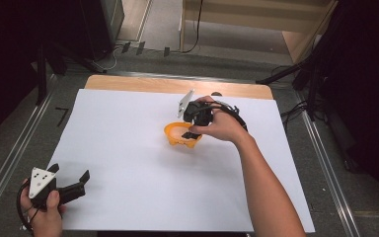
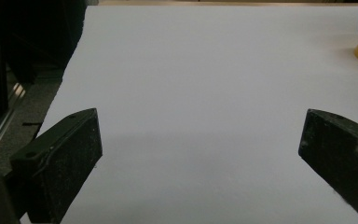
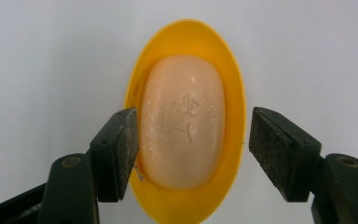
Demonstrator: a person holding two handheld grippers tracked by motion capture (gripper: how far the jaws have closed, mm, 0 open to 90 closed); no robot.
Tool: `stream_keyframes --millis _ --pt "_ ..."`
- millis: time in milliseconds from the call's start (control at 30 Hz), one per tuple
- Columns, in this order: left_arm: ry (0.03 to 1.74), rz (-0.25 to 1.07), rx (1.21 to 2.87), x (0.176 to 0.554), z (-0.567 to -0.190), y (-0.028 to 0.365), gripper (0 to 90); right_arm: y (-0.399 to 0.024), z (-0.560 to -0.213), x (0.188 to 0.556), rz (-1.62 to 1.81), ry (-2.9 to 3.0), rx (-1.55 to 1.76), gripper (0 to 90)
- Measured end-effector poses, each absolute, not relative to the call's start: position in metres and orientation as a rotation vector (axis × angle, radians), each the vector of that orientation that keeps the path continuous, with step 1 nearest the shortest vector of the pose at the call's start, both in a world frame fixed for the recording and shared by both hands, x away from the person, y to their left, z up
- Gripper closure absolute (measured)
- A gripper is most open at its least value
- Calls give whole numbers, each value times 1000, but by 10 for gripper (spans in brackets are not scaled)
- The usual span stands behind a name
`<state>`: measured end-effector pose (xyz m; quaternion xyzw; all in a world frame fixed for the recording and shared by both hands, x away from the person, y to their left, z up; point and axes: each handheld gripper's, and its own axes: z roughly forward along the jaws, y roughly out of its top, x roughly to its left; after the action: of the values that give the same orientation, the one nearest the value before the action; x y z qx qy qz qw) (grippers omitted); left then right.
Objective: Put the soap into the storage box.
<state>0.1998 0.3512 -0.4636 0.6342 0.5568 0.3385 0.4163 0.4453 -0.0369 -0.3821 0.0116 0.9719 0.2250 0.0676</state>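
Fingers [image 3: 116,154] of the right gripper [image 3: 191,154] spread wide either side of the soap [image 3: 182,121] lying in its yellow dish [image 3: 186,37], nothing gripped yet, probably a pickup coming, while the left gripper [image 2: 200,154] waits open, well away.

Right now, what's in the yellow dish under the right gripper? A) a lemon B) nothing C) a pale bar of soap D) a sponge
C: the right gripper view shows a pale oval soap bar lying in the yellow dish, between the open jaws of the right gripper.
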Motion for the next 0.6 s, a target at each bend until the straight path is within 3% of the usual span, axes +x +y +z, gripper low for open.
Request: stream_keyframes --millis 600 --pt "1401 853 1595 200 -463 351 0 -73 -379 432 765 2927 256 320"
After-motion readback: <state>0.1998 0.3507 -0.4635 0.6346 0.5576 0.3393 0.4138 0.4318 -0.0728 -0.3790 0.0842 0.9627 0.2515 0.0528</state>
